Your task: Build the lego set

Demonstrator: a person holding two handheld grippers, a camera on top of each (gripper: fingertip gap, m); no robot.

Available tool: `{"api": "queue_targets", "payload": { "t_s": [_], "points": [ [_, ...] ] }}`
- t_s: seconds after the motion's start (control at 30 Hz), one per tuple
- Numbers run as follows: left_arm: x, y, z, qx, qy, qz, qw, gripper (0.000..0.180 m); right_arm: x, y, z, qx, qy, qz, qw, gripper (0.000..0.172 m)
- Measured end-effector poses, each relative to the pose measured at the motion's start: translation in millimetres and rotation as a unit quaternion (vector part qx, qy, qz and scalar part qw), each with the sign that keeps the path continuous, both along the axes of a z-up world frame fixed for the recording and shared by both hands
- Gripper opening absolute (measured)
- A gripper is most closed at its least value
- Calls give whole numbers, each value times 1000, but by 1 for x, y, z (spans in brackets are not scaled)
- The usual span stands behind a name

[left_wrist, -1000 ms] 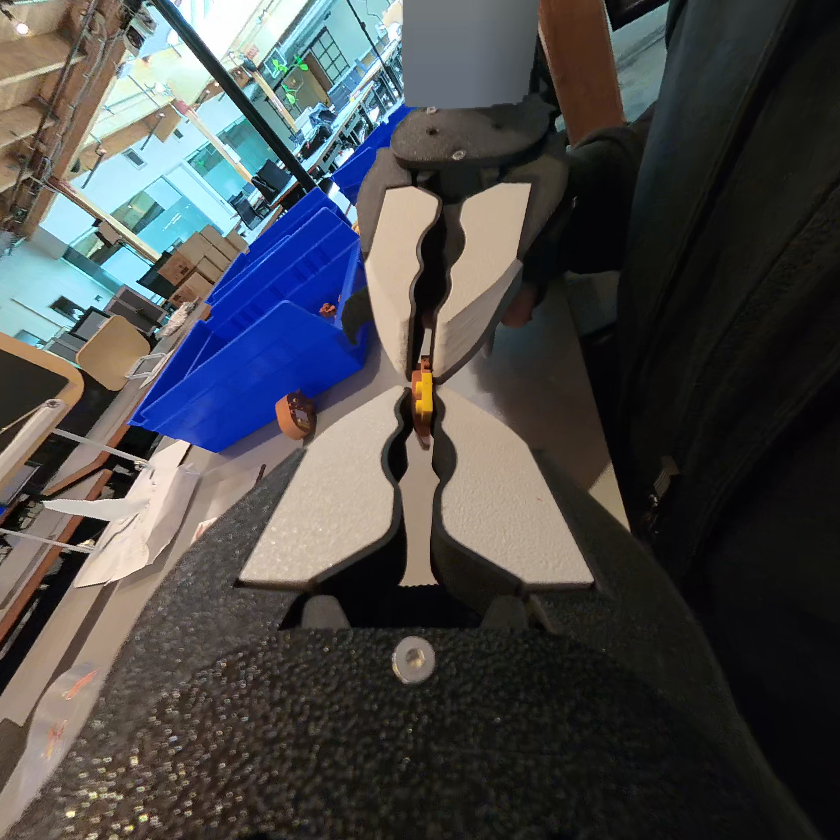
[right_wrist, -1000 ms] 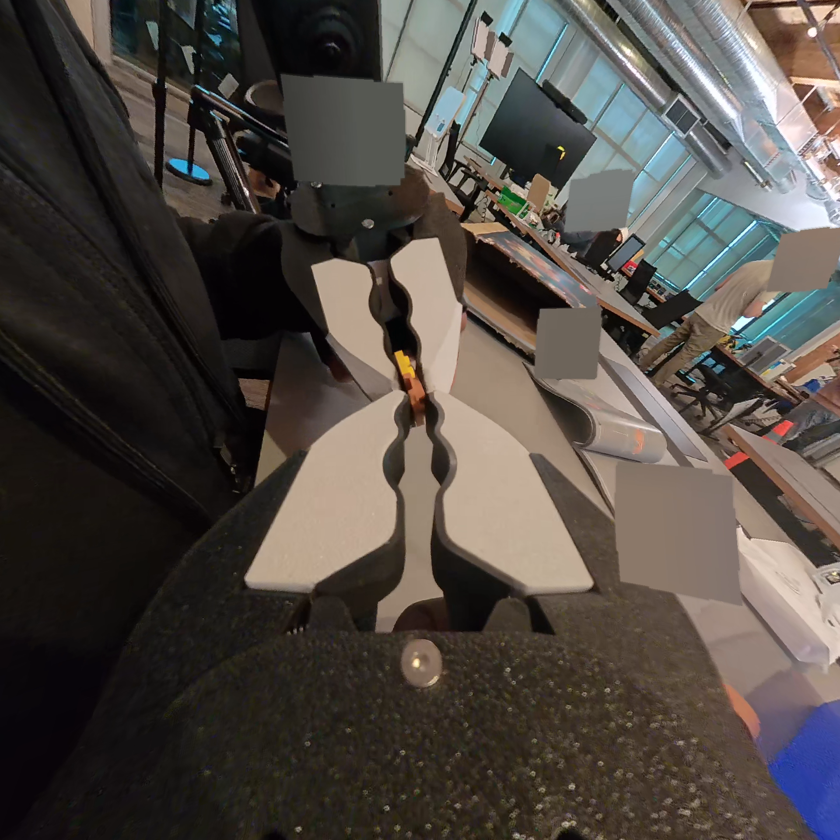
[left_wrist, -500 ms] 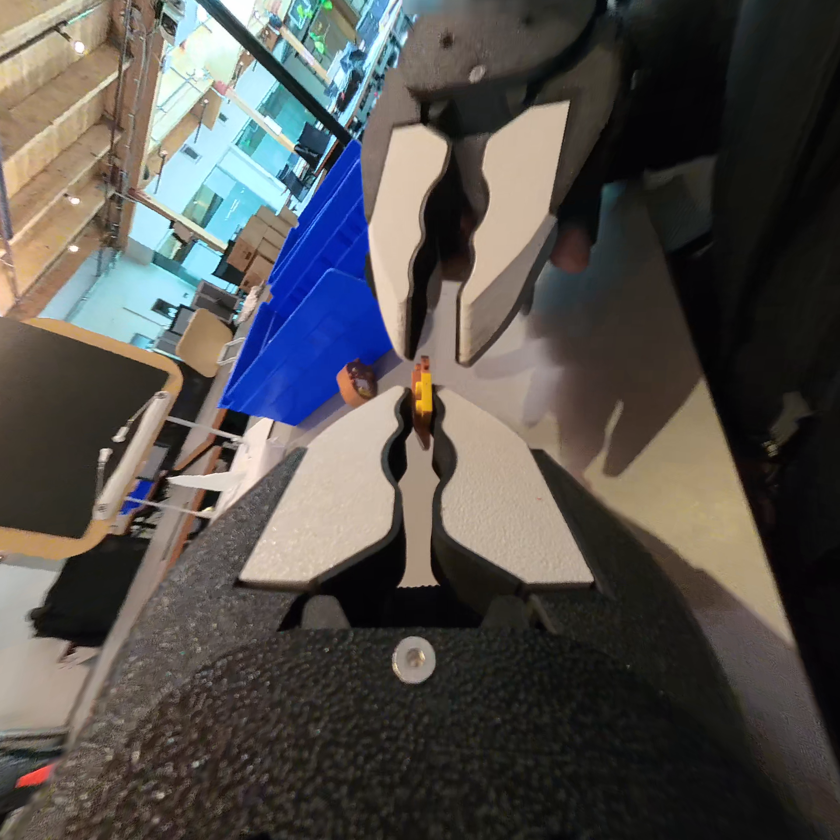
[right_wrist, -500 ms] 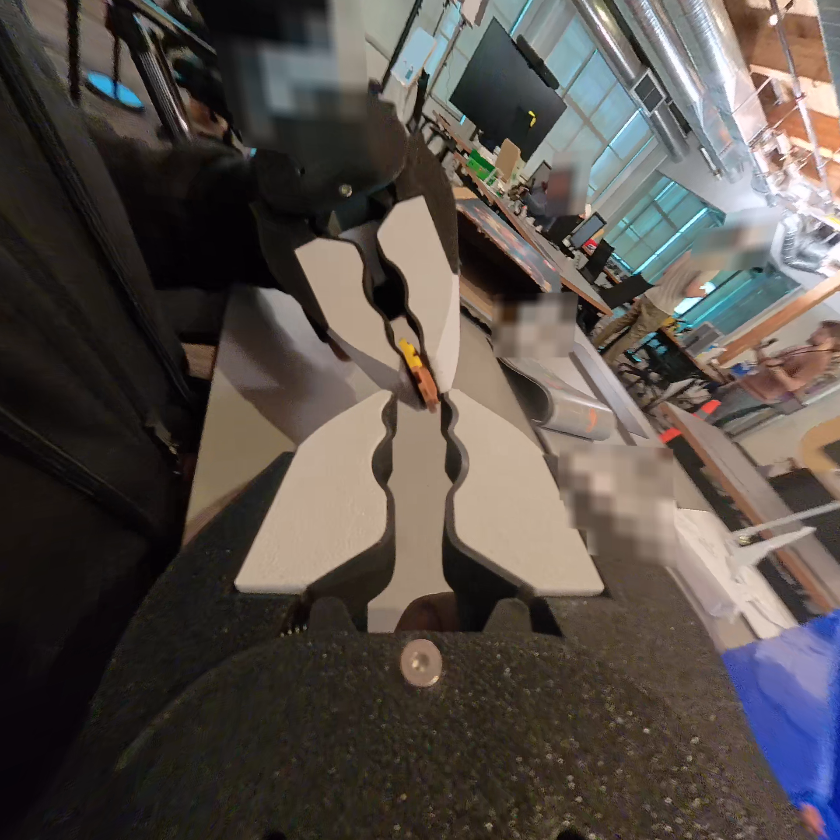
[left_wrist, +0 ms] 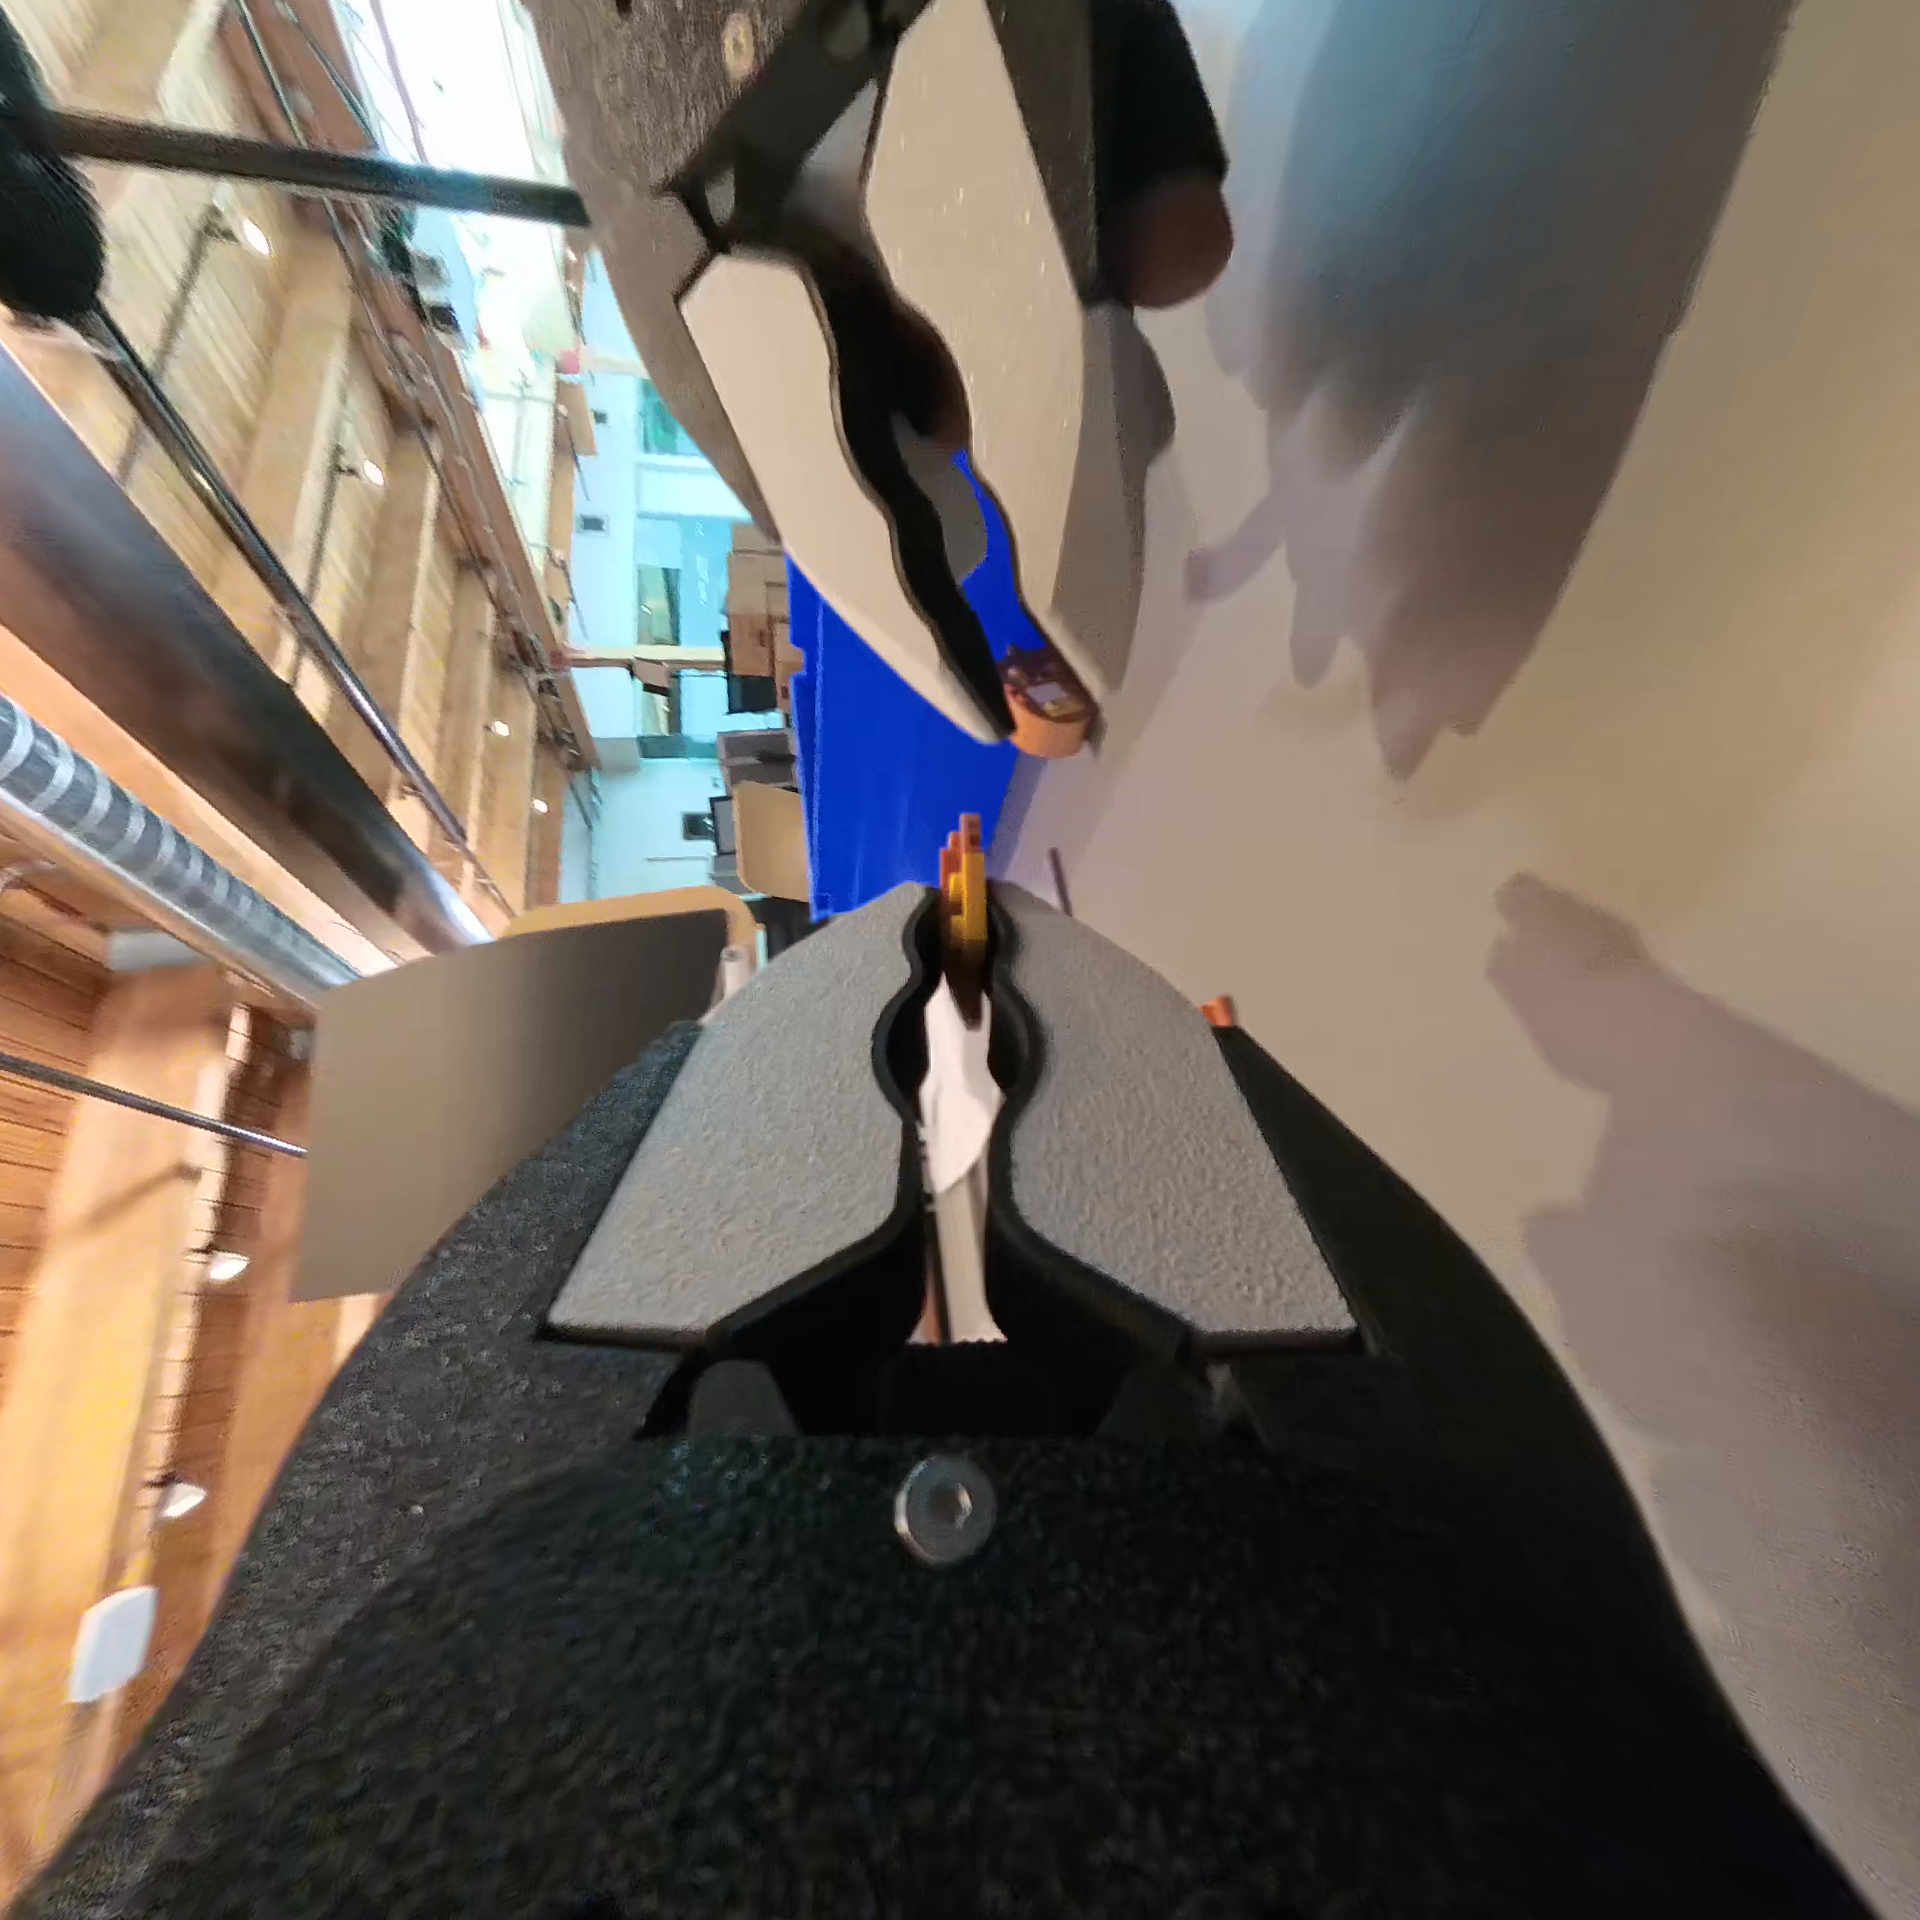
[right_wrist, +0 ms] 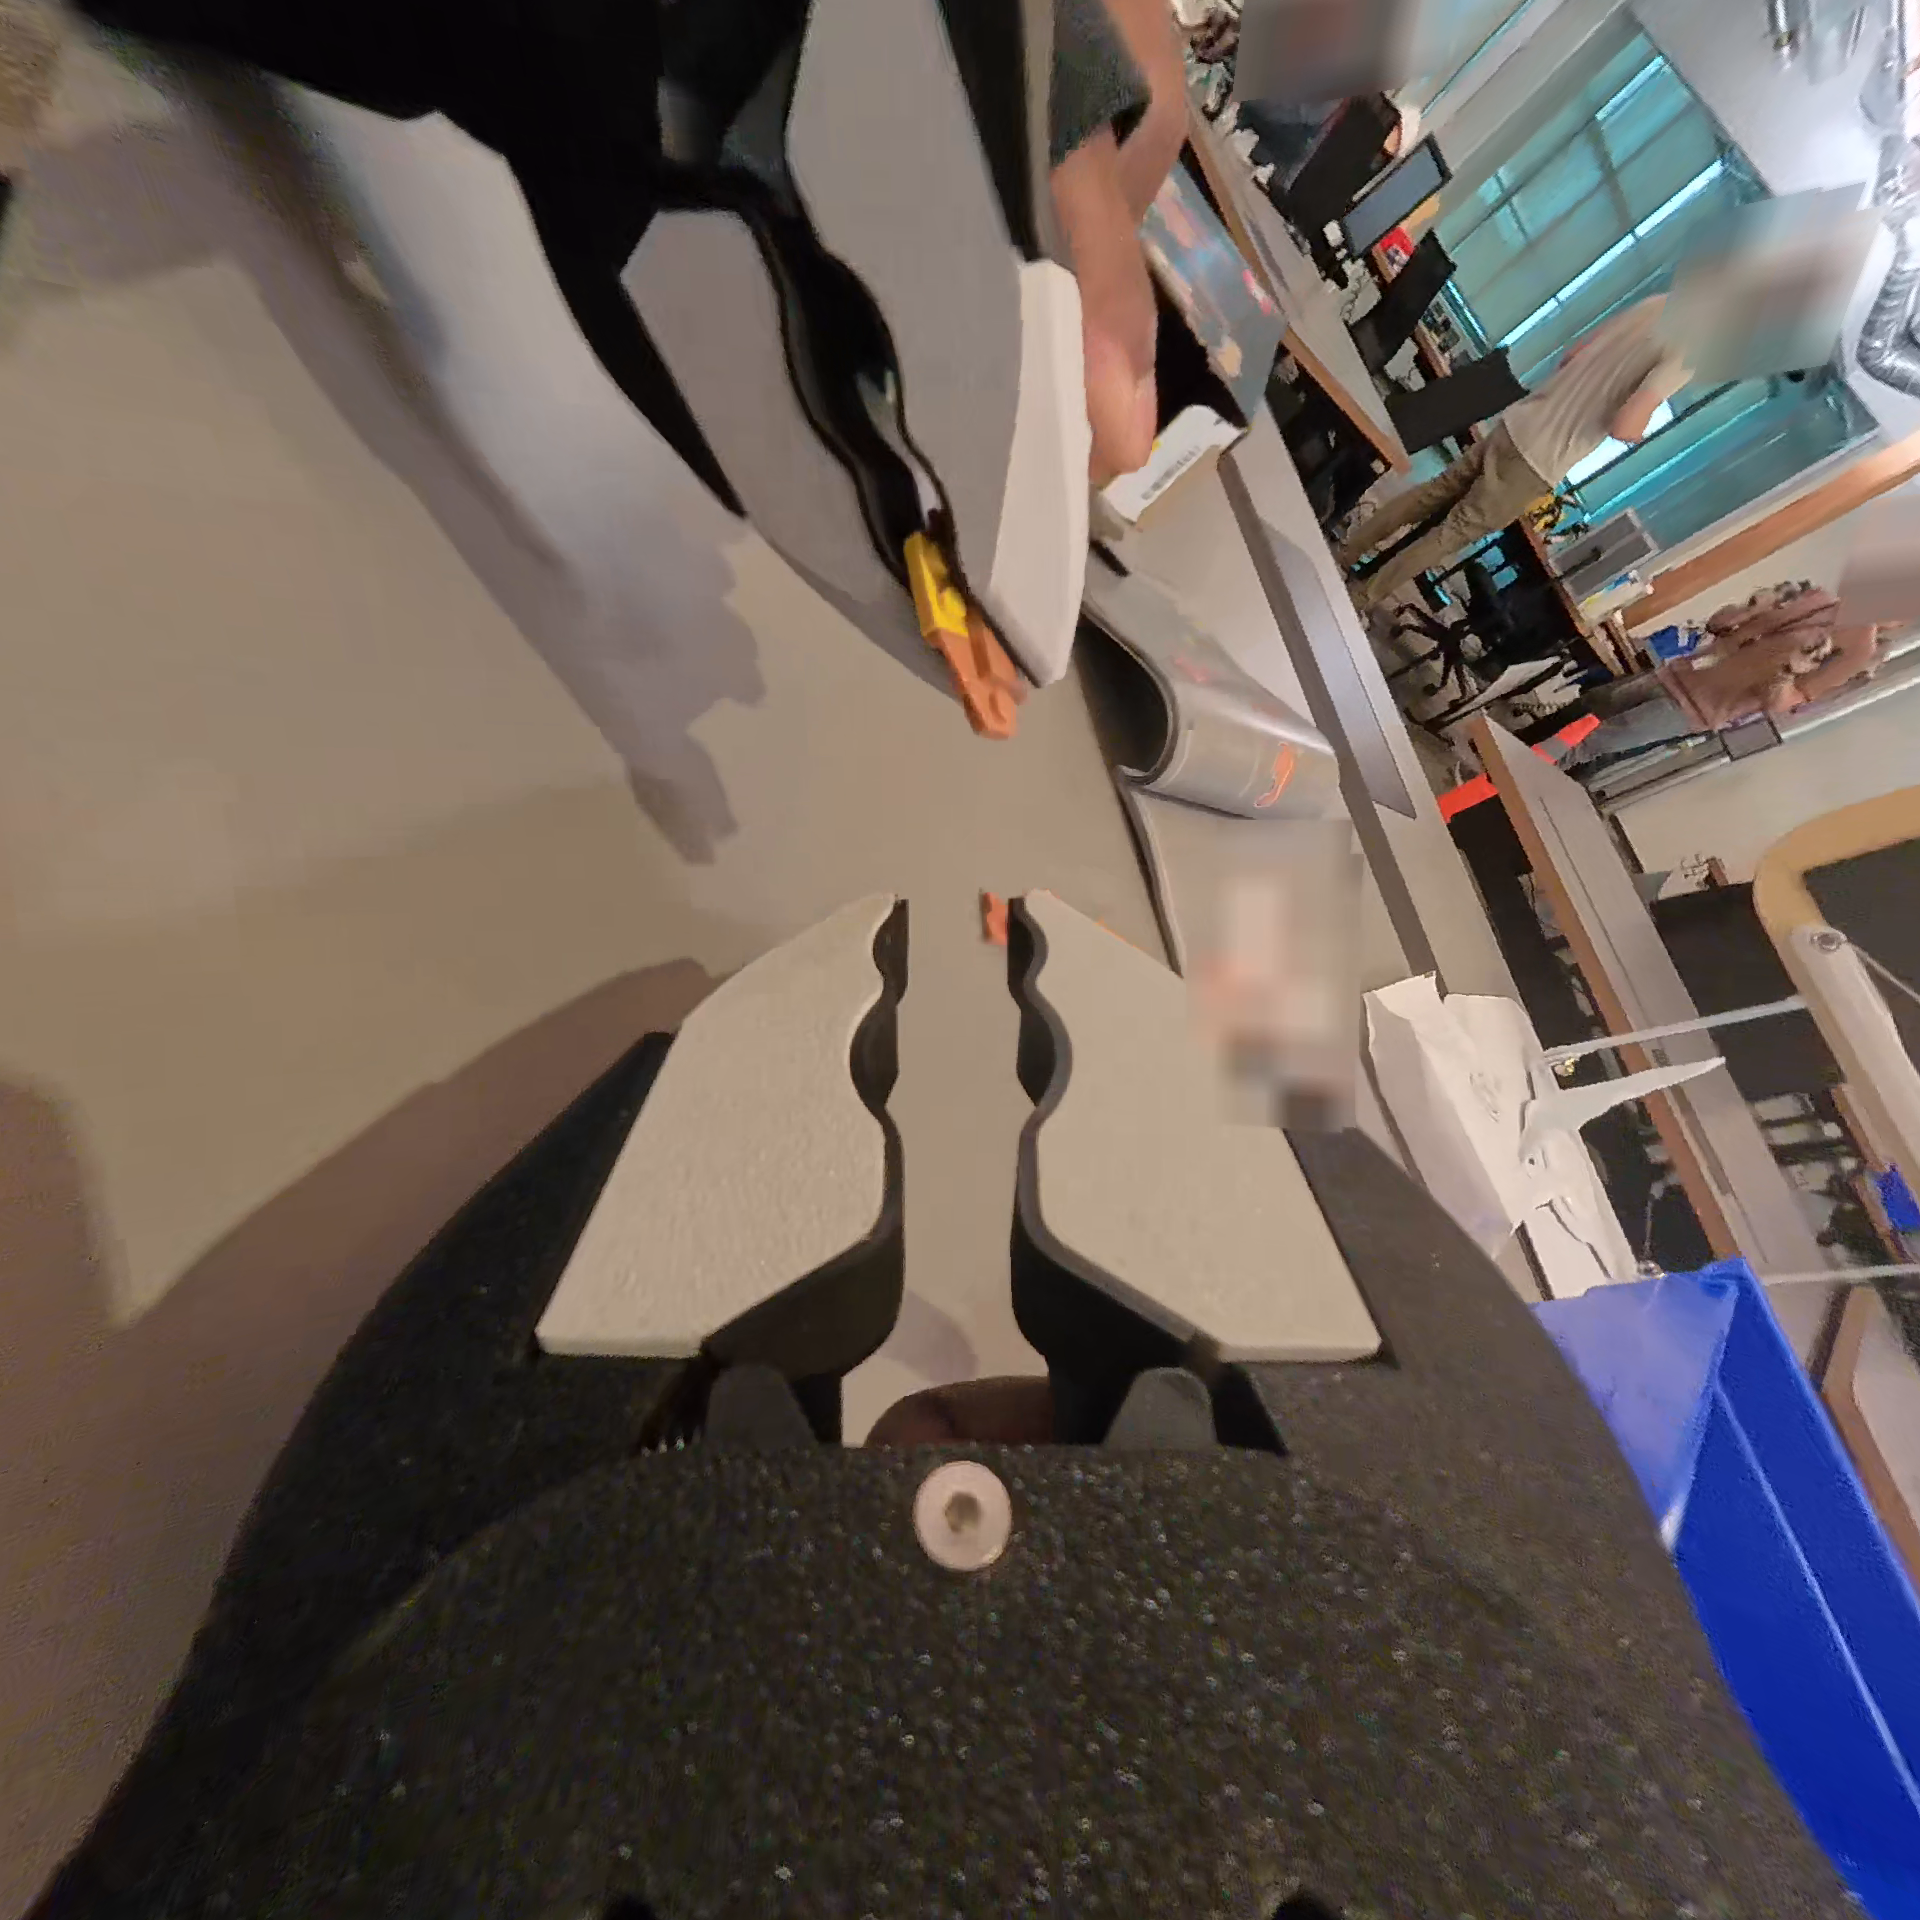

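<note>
Left hand-held gripper (left_wrist: 966,914): clamped on a small stack of yellow and orange bricks (left_wrist: 964,883) – pads pressed on both sides, stack end protruding past the tips.
Right hand-held gripper (right_wrist: 956,914): fingers apart, nothing gripped; a small orange piece (right_wrist: 994,918) is seen just beside the right fingertip.
Table (right_wrist: 312,727): grey, below both.
Nearby: blue bin (left_wrist: 883,727), round brown piece (left_wrist: 1049,717) on the table beside it.

Both tongs have coarse, pebbled matt black bodies with a shiny metal screw (left_wrist: 948,1509) and finely grained grey finger plates (right_wrist: 1164,1143). The small yellow and orange plastic brick piece (left_wrist: 966,896) looks smooth and hard. The table (right_wrist: 312,727) is smooth, matt grey. At right, the blue plastic bin (right_wrist: 1766,1475) looks glossy.
</note>
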State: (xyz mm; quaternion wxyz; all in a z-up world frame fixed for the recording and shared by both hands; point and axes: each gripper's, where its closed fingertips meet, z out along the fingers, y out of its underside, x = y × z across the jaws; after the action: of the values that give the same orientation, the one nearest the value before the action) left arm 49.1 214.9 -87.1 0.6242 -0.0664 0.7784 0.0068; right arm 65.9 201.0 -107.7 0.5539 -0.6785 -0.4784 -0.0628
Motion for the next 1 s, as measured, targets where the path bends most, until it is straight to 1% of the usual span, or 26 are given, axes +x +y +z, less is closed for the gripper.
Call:
{"api": "queue_targets", "payload": {
  "t_s": [0.03,0.13,0.27,0.3,0.37,0.43,0.5,0.63,0.87,0.93,1.0],
  "points": [
    [3,5,2,11,-10,-6,1000,6,-1,8,1,1,14,-8,1000,18],
    [13,23,4,33,-40,-7,999,6,-1,30,1,-10,67,-34,997,18],
    [21,48,-8,19,-55,5,998,6,2,48,-2,-32,128,-49,990,16],
    [22,54,-9,12,-68,8,998,6,2,51,-4,-40,141,-48,988,16],
    [22,63,-13,-16,-76,18,997,6,3,55,-6,-56,169,-50,983,16],
    [21,69,-13,-63,-85,24,994,6,4,57,-9,-70,194,-49,977,15],
    [22,74,-15,-104,-88,31,990,6,6,59,-9,-73,204,-51,975,14],
    [22,86,-20,-158,-88,47,982,6,10,62,-7,-82,226,-54,969,13],
    [17,100,-17,-208,-97,66,971,6,17,66,-7,-130,278,-54,950,13],
    [14,103,-18,-224,-95,71,967,6,20,70,-8,-157,303,-56,938,13],
    [13,108,-19,-229,-95,79,966,6,26,74,-9,-187,337,-61,921,12]
  ]
}}
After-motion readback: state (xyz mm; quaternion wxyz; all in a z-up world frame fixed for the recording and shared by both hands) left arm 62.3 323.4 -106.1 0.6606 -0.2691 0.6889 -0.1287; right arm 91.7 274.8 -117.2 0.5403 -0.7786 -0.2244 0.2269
